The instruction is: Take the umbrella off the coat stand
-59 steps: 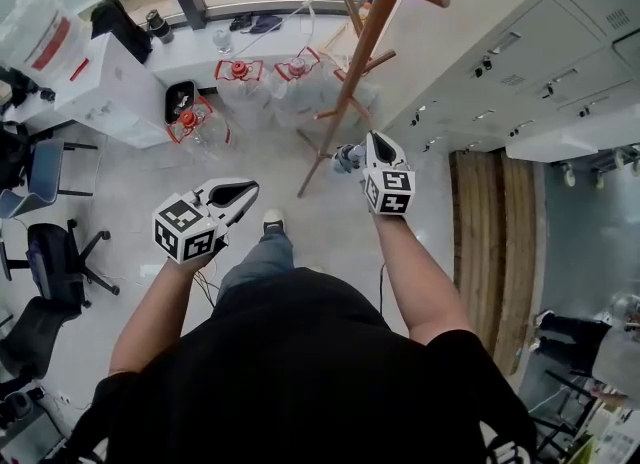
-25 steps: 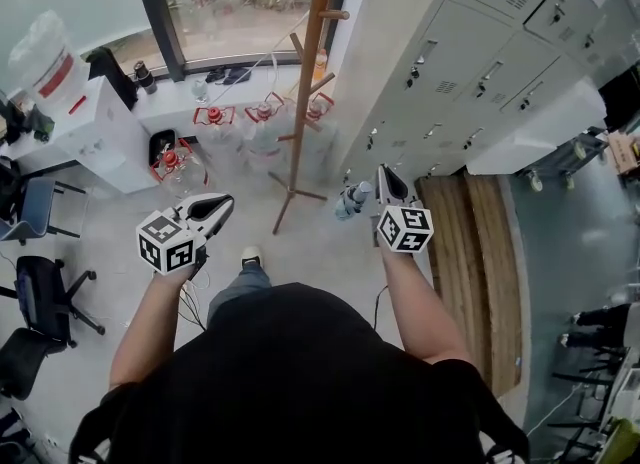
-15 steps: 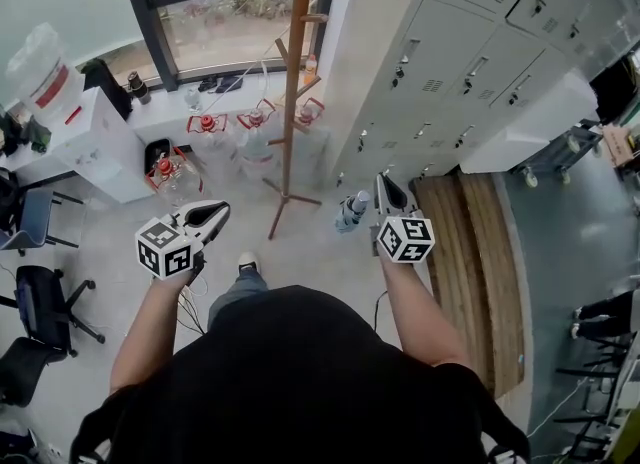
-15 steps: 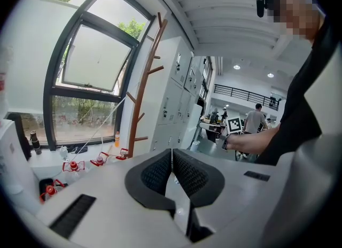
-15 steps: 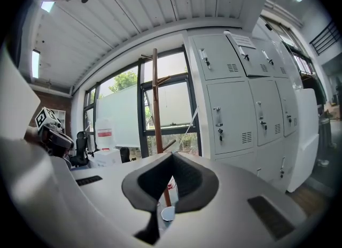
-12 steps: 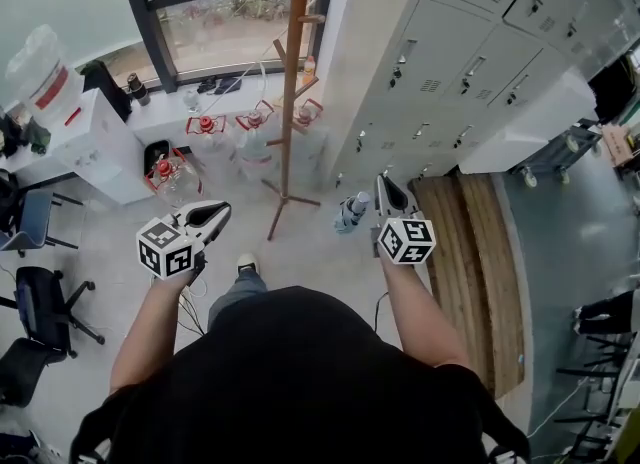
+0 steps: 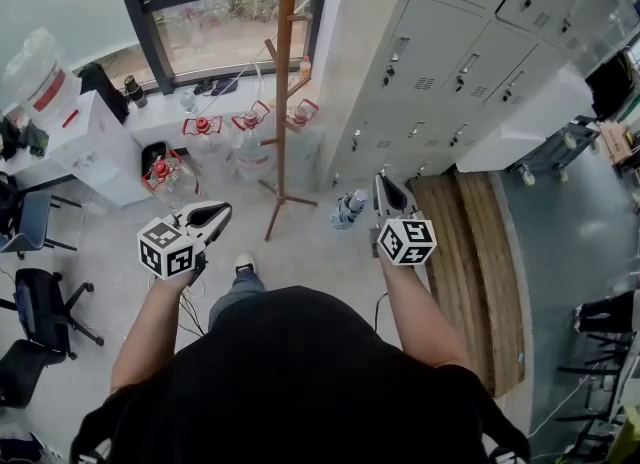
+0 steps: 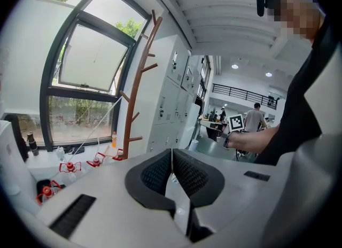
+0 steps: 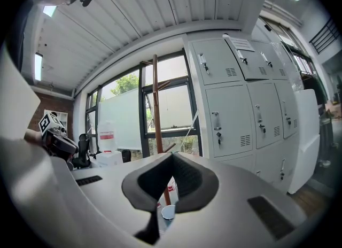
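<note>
Coat stand: the coat stand (image 7: 283, 72) rises in front of the window with bare pegs, and water bottles (image 7: 250, 142) crowd round its feet.
Umbrella: the folded umbrella (image 7: 347, 210) is already off the stand. It dangles clear of the pole, out past the stand's feet on the locker side, and touches nothing but your tool.
Right gripper: your right gripper (image 7: 381, 180) has its jaws pinched together at the tips, and the umbrella's round end shows just beneath them. You probably have it by the strap or the top, but the exact pinch point is too small to tell.
Left gripper: your left gripper (image 7: 228, 214) has its jaws closed on each other with nothing between them. It is across the stand's base from the umbrella.
Step in hand: by the look of it, you are carrying the umbrella away from the stand.
Doing it well: hold the pinch firm and move smoothly, since a load hanging from so small a grip will likely swing. Draw it away from the pole towards yourself, not across the pegs.
Watch for: the umbrella knocking the stand's feet or the lockers (image 7: 450, 52) beside it.
</note>
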